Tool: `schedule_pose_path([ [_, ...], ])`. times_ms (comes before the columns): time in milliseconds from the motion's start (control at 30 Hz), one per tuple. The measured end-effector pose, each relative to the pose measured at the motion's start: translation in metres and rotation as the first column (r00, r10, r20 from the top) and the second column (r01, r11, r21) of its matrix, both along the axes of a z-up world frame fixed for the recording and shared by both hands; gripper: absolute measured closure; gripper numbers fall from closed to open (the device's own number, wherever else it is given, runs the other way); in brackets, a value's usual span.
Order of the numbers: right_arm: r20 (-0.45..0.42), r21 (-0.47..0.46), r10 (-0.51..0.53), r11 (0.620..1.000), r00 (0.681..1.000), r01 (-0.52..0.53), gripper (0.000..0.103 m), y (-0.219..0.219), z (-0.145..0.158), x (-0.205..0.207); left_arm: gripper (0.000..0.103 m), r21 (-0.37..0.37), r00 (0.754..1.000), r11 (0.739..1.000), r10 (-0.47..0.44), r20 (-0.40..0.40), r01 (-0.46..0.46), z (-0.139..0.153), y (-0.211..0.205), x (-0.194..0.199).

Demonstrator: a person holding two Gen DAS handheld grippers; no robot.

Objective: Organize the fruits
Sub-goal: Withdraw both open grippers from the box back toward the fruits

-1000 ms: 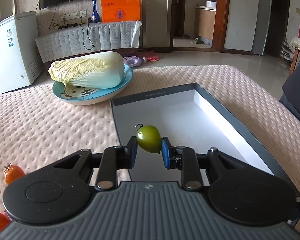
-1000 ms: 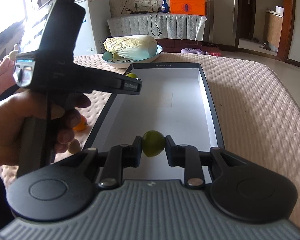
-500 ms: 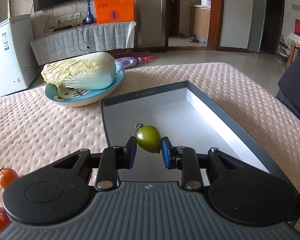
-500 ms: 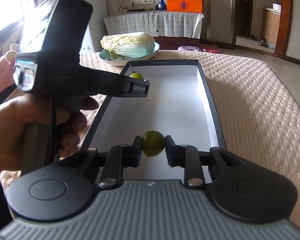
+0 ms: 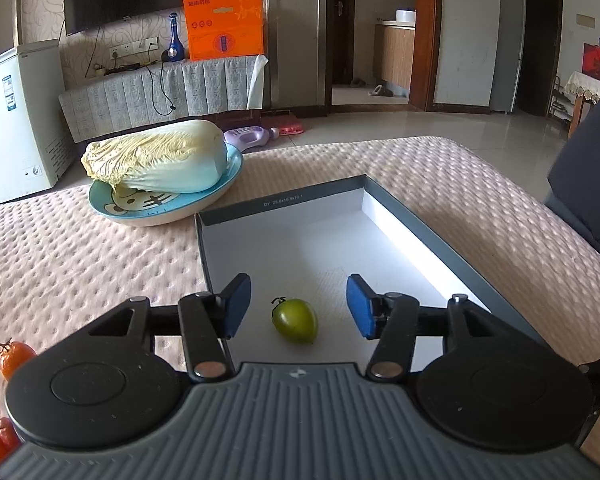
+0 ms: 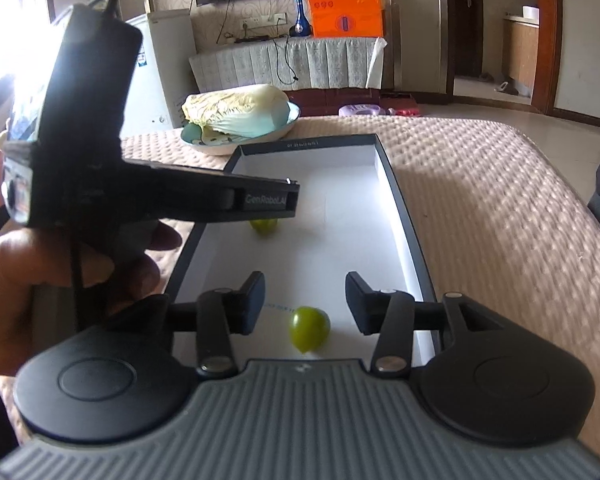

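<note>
Both grippers open, one green fruit loose between each pair of jaws, both in the box.

Left gripper (image 5: 299,305): jaws wide apart, holding nothing; green fruit (image 5: 295,321) with dark stem lies on the white floor of the box (image 5: 440,227) between the pads, touching neither. Right gripper (image 6: 305,303): jaws wide apart, empty; second fruit (image 6: 309,328) sits on the box floor at the near end, clear of both pads. Two orange fruits (image 5: 15,360) on the bedspread (image 5: 80,256) left of the box. Beyond the box's far left corner: plate (image 5: 172,206) with a cabbage (image 5: 160,158) on it.
</note>
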State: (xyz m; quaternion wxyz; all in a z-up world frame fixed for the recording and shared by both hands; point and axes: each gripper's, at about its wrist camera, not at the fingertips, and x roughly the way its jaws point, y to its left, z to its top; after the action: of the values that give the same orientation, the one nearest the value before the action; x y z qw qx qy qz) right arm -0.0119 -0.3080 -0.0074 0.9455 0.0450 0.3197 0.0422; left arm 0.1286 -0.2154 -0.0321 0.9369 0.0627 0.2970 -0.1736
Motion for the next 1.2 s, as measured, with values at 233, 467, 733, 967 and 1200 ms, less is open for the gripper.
schedule_pose_path([
  [233, 0.002, 0.011, -0.011, 1.000, 1.000, 0.011, 0.056, -0.003, 0.002, 0.001, 0.042, -0.010, 1.000, 1.000, 0.012, -0.004, -0.012, 0.003, 0.004, -0.004],
  [467, -0.007, 0.037, 0.006, 0.999, 1.000, -0.006, 0.056, -0.001, 0.000, 0.001, 0.041, 0.002, 0.998, 0.998, 0.059, -0.004, -0.059, 0.005, 0.011, -0.011],
  [733, -0.013, 0.062, 0.016, 0.998, 1.000, -0.015, 0.056, 0.005, -0.002, 0.003, 0.037, -0.001, 0.992, 0.992, 0.129, -0.011, -0.129, 0.010, 0.033, -0.021],
  [967, -0.008, 0.084, 0.006, 0.996, 1.000, -0.005, 0.056, 0.008, -0.001, 0.004, 0.036, 0.001, 0.985, 0.985, 0.174, -0.018, -0.174, 0.015, 0.056, -0.033],
  [1200, -0.002, 0.086, 0.013, 0.996, 1.000, -0.013, 0.056, 0.009, 0.002, 0.002, 0.036, 0.027, 0.979, 0.979, 0.201, -0.019, -0.201, 0.017, 0.077, -0.051],
])
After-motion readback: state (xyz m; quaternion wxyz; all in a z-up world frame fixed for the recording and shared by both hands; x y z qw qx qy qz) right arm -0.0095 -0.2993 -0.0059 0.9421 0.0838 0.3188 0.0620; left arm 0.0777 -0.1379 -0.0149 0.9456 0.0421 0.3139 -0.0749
